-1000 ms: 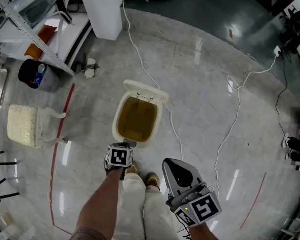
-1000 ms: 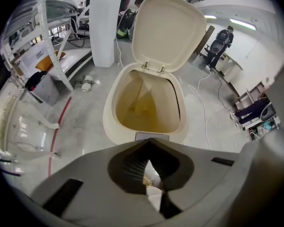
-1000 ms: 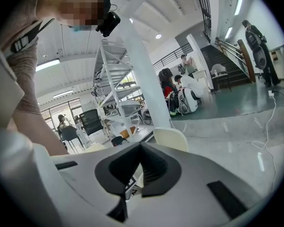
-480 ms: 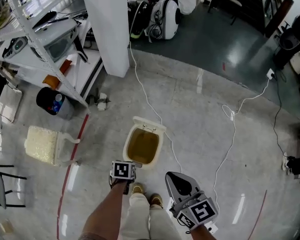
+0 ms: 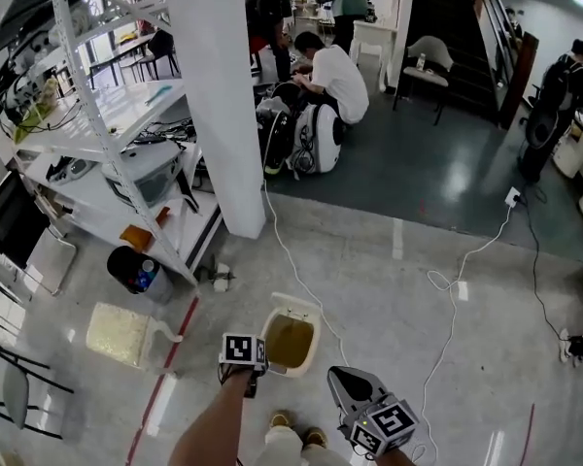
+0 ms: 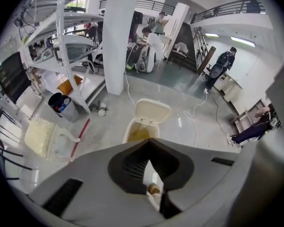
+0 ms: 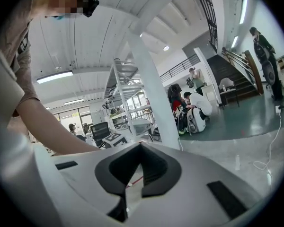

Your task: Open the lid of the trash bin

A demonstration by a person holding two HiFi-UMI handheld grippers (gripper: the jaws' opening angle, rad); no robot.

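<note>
A cream trash bin (image 5: 290, 343) stands on the floor with its lid (image 5: 297, 312) swung up and back, so the yellowish inside shows. In the left gripper view the same bin (image 6: 138, 131) and raised lid (image 6: 153, 111) lie just beyond my jaws. My left gripper (image 5: 244, 359) hovers at the bin's near left corner, apart from it, jaws shut on nothing. My right gripper (image 5: 349, 384) hangs to the right of the bin, also shut and empty, and its own view faces out across the room.
A white pillar (image 5: 223, 115) and a metal shelving rack (image 5: 107, 134) stand behind the bin. A black bucket (image 5: 136, 270) and a pale bag (image 5: 121, 333) sit to the left. White cables (image 5: 447, 299) trail across the floor. People crouch at the back (image 5: 335, 76).
The head view has lifted and pulled back, so the bin looks smaller and lower and more of the room shows. Lid stays up; both grippers keep their places near the bin.
</note>
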